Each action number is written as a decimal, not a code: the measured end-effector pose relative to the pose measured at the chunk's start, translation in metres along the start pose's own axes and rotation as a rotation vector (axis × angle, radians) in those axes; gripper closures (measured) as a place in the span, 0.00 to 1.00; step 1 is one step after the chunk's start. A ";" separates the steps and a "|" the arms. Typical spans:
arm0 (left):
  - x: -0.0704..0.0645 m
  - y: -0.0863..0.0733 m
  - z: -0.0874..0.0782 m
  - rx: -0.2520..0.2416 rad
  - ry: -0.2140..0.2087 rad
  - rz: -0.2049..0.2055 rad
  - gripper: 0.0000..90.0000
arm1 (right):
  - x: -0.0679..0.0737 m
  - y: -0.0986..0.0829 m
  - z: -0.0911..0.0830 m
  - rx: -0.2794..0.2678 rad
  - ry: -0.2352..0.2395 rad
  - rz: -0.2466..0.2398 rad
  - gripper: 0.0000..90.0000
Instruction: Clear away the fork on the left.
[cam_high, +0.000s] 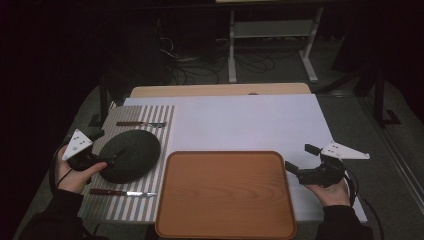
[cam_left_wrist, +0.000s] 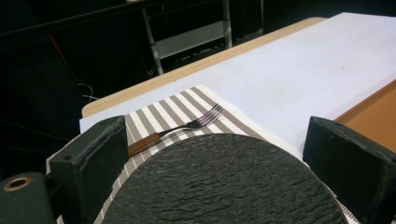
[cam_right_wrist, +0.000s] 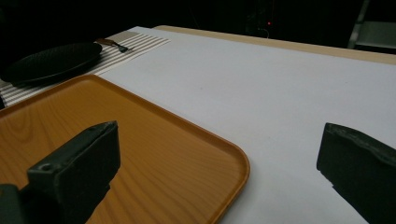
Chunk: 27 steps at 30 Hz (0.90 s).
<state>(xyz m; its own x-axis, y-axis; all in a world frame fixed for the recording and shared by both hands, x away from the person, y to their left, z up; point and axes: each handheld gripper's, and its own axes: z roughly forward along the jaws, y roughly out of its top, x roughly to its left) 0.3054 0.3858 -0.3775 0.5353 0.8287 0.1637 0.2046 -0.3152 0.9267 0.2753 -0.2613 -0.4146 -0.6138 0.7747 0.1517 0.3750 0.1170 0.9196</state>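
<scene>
A dark, rough round plate (cam_high: 131, 155) (cam_left_wrist: 224, 186) (cam_right_wrist: 51, 60) lies on a striped placemat (cam_high: 150, 145) (cam_left_wrist: 159, 116) at the table's left. My left gripper (cam_high: 103, 148) (cam_left_wrist: 217, 149) is at the plate's left rim, open, one jaw on each side of the near edge. A wooden-handled fork (cam_high: 142, 124) (cam_left_wrist: 187, 128) lies beyond the plate and a knife (cam_high: 122, 192) lies in front of it. My right gripper (cam_high: 299, 157) (cam_right_wrist: 224, 149) hangs open at the right edge of an empty wooden tray (cam_high: 225, 195) (cam_right_wrist: 93, 121), with nothing between its jaws.
A white cover (cam_high: 250, 120) (cam_right_wrist: 261, 84) spreads over the wooden table (cam_high: 220, 90), bare behind and right of the tray. The tray's corner (cam_left_wrist: 373, 109) lies just right of the placemat. Behind the table are dark floor, cables and a white frame (cam_high: 270, 30).
</scene>
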 end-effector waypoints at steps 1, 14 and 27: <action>0.001 0.001 0.000 0.005 -0.001 0.006 0.07 | 0.000 0.000 0.000 0.001 0.000 0.001 0.00; 0.016 0.011 0.017 0.073 -0.036 0.088 0.15 | -0.002 -0.003 0.004 0.033 -0.010 0.010 0.00; 0.028 0.020 0.033 0.175 -0.068 0.154 0.20 | -0.001 -0.004 0.003 0.047 -0.008 -0.005 0.00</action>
<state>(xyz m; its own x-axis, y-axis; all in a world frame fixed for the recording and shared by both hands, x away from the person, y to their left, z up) 0.3519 0.3877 -0.3652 0.6237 0.7335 0.2701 0.2520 -0.5158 0.8188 0.2771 -0.2606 -0.4196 -0.6102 0.7790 0.1442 0.4047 0.1500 0.9021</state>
